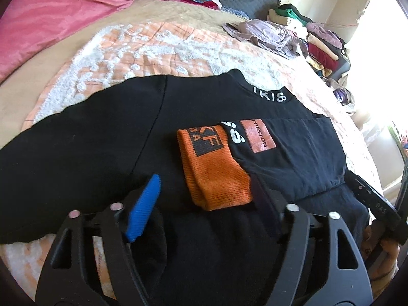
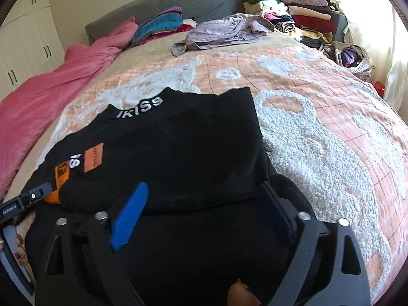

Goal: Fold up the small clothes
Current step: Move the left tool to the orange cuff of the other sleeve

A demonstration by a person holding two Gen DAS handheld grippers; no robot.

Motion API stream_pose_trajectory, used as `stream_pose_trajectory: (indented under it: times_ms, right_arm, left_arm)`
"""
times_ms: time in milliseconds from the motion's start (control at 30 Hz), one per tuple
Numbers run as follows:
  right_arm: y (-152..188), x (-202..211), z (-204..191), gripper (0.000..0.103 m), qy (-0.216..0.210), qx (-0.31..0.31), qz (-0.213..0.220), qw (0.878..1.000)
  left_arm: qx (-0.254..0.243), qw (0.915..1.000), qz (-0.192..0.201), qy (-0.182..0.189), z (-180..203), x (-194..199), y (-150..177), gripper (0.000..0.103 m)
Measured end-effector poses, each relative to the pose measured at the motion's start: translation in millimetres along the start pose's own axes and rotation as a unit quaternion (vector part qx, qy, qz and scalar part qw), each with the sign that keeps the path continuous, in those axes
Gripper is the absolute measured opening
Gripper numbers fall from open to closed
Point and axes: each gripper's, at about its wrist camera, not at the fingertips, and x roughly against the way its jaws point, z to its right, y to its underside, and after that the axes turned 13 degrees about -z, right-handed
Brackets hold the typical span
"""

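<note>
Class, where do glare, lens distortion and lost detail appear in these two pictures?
Left wrist view: the window side at right is washed out; the fisheye bends the orange and white patterned bedspread. Right wrist view: the black folded sweatshirt is so dark its folds barely show, and dark corners ring the frame.

This is a home bedroom. A wide bed (image 2: 318, 97) fills both views, spread with a peach and white tufted cover, with a grey padded headboard (image 2: 178, 2) behind it. A pink duvet (image 2: 51, 91) lies bunched along 1 side, striped pillows (image 2: 158, 24) sit near the head, piles of folded clothes (image 2: 293, 10) are stacked at the far corner, and white cupboard doors (image 2: 23, 43) line the wall.
</note>
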Motion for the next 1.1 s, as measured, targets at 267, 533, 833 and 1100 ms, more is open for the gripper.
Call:
stream_pose_trajectory:
  times_ms: [267, 533, 833, 1100]
  right_arm:
    - [-4.9, 11.0, -15.7, 0.097, -0.021, 0.008, 0.018, 1.000]
    - [-7.6, 20.3, -39.9, 0.097, -0.038, 0.031, 0.026, 0.998]
    - [-3.2, 30.1, -83.3, 0.098, -0.065, 0.080, 0.029, 0.994]
    - [1.0, 36.7, -115.8, 0.098, -0.080, 0.112, 0.030, 0.990]
  left_arm:
    - [0.003, 0.9996, 0.019, 0.019, -2.2, 15.6, 4.6, 0.086]
    - [0.016, 0.9989, 0.041, 0.019, -11.6, 31.9, 8.1, 0.090]
    - [0.045, 0.9964, 0.070, -0.017, -37.4, 53.2, 19.5, 0.093]
    - [0.076, 0.9931, 0.083, -0.034, -66.6, 68.8, 30.1, 0.093]
